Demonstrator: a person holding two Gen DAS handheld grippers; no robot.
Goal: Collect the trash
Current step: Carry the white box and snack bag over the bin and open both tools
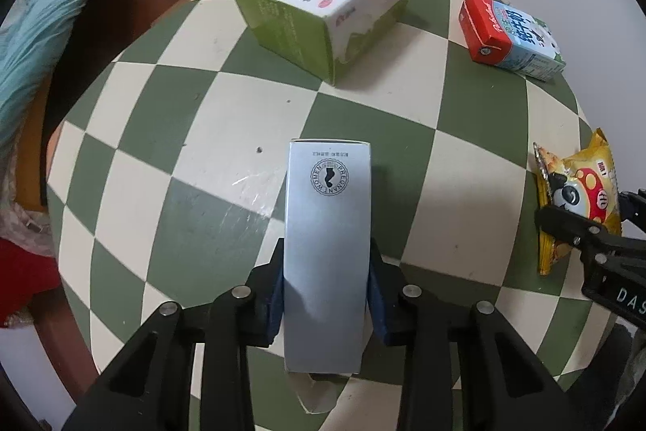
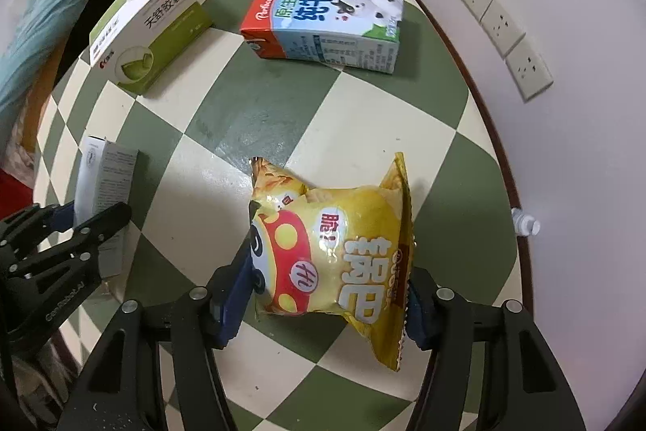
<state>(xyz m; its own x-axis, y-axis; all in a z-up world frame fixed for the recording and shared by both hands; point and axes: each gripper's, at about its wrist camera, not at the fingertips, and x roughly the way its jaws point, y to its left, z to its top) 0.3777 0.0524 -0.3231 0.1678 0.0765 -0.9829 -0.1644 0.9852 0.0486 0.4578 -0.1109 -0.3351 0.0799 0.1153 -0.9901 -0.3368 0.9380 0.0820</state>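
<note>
Green-and-cream checkered table (image 2: 258,116) beside socket-lined wall (image 2: 565,156)

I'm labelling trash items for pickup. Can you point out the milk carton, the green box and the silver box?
milk carton (image 2: 323,23), right wrist view, on its printed top face.
green box (image 1: 323,11), left wrist view, on its white top panel.
silver box (image 1: 329,249), left wrist view, on its upper face between the pads.
</note>
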